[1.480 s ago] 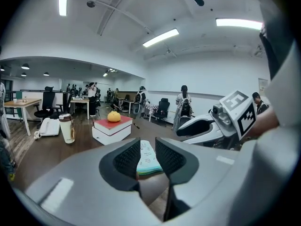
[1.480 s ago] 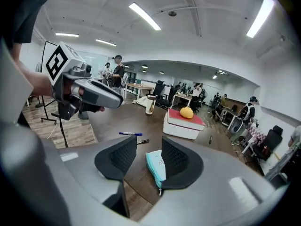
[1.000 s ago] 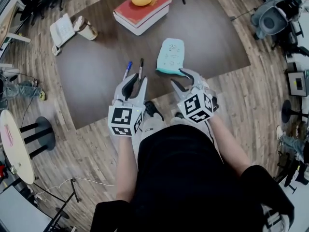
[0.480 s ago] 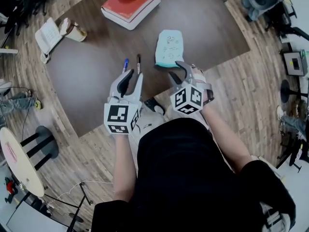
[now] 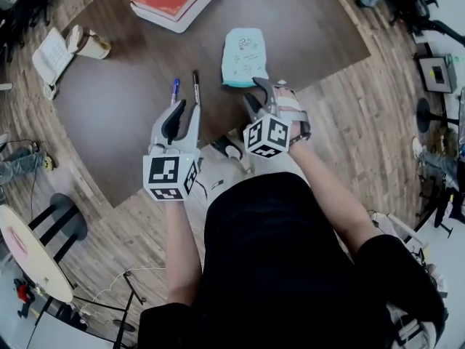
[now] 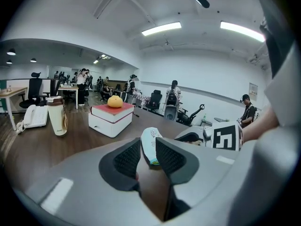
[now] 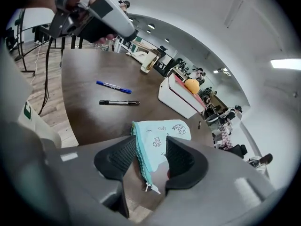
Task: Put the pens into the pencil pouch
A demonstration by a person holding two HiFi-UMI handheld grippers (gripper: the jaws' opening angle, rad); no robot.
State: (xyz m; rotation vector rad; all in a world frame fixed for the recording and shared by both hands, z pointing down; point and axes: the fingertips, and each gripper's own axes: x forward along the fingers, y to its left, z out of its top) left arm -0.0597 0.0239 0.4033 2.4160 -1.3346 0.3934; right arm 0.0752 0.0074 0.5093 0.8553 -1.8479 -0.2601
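Two pens, a blue pen [image 5: 174,91] and a black pen [image 5: 195,86], are lying side by side on the dark brown table [image 5: 123,115], left of the pale turquoise fabric pouch [image 5: 243,47]. The left gripper [image 5: 187,109] is hovering at the pens' near ends and the right gripper [image 5: 254,93] at the pouch's near end, both with jaws standing apart and gripping nothing.

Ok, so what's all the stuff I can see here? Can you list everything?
table: one, dark brown, middle of the head view
pouch: one, light blue-green, on the table ahead of the right gripper
blue pen: one, blue, left of the pouch
black pen: one, black, beside the blue pen
book: one, red cover, far side of the table
orange: one, orange, on the book
cup: one, cream, table's left edge
phone: one, white, beside the cup
people: several, far back in the room
left gripper: one, grey, open, behind the pens
right gripper: one, grey, open, facing the pouch
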